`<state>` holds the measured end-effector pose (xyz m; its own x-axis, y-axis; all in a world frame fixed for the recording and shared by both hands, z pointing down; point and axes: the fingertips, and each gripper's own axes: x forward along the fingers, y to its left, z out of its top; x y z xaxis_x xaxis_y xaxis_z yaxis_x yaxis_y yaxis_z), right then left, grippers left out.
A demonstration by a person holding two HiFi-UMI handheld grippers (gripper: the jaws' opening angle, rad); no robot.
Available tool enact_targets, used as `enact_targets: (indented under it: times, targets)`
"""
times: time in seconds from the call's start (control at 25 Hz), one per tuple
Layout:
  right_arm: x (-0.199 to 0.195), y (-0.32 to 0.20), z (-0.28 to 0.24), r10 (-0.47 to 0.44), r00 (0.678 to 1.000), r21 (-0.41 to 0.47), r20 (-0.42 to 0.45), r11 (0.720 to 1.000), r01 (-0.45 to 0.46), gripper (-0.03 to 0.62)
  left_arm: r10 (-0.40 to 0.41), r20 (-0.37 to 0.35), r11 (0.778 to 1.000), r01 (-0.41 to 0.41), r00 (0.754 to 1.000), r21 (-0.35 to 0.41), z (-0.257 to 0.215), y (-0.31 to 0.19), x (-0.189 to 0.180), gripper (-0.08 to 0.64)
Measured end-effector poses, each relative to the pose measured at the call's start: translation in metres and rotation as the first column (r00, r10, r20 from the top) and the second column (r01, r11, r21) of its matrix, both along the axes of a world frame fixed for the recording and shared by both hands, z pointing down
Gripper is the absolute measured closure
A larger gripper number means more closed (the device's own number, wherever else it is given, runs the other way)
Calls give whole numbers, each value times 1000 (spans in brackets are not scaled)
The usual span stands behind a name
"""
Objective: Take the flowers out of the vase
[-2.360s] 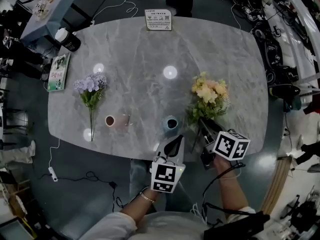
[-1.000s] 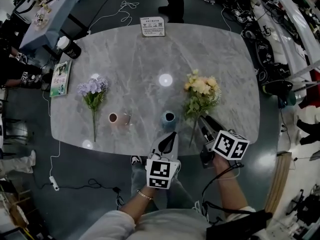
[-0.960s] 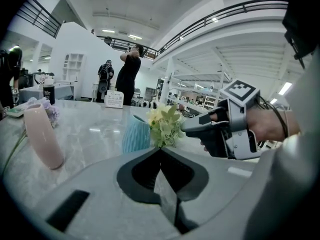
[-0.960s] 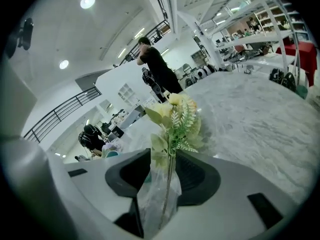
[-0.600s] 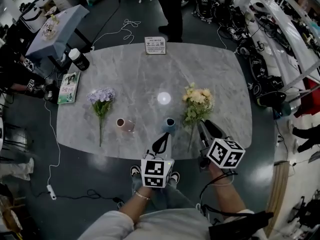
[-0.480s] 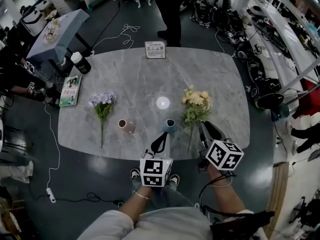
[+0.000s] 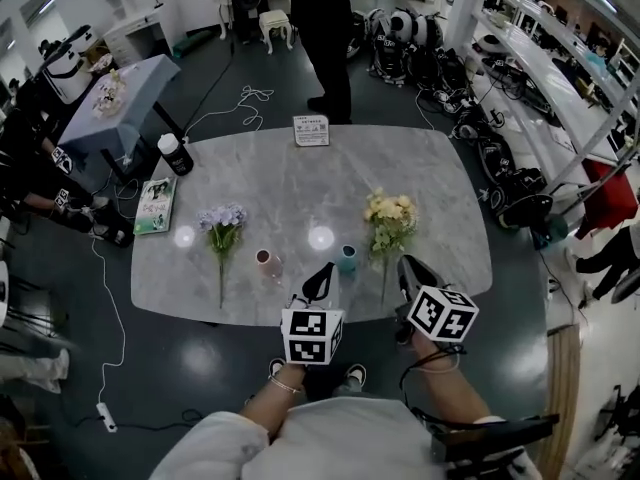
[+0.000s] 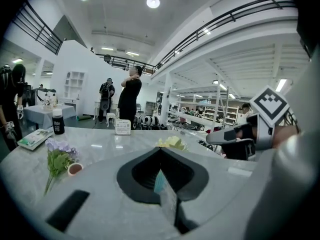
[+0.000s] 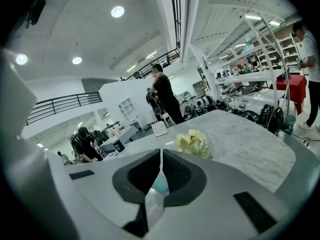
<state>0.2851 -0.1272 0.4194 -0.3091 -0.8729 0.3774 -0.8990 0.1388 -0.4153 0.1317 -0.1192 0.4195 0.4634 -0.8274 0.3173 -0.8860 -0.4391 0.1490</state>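
Jaws on both grippers are closed and empty. The left gripper (image 7: 326, 268) has its pair pressed together, and the right gripper (image 7: 404, 262) has just been closing its own, with nothing between them. Both hover side by side over the near edge of the worktop (image 7: 450, 188), tips pointing toward the far edge.

Judging by how things lie, the task looks done. The yellow flowers (image 7: 388, 216) lie flat on the worktop toward its right end, heads toward the far edge and stem running back to the near edge. They are just beside the blue vase (image 7: 347, 258) — not in it. The purple flowers (image 7: 222, 226) lie the same way toward the left end, beside the pink vase (image 7: 266, 262). Both vases stand with open, empty mouths, so I see no stem left to pull.

The yellow stem's near end lies between the two grippers, closer to the right jaws but apart from them. The blue vase sits just beyond the left jaws' tips. The purple flowers are well apart from both — off toward the left edge.
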Motion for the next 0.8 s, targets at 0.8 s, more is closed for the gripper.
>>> enact_targets:
  times: [0.8]
  targets:
    - [-38, 20, 0, -45, 997, -36, 63, 998, 47, 580, -42, 24, 999, 41, 999, 17, -26, 20, -14, 551]
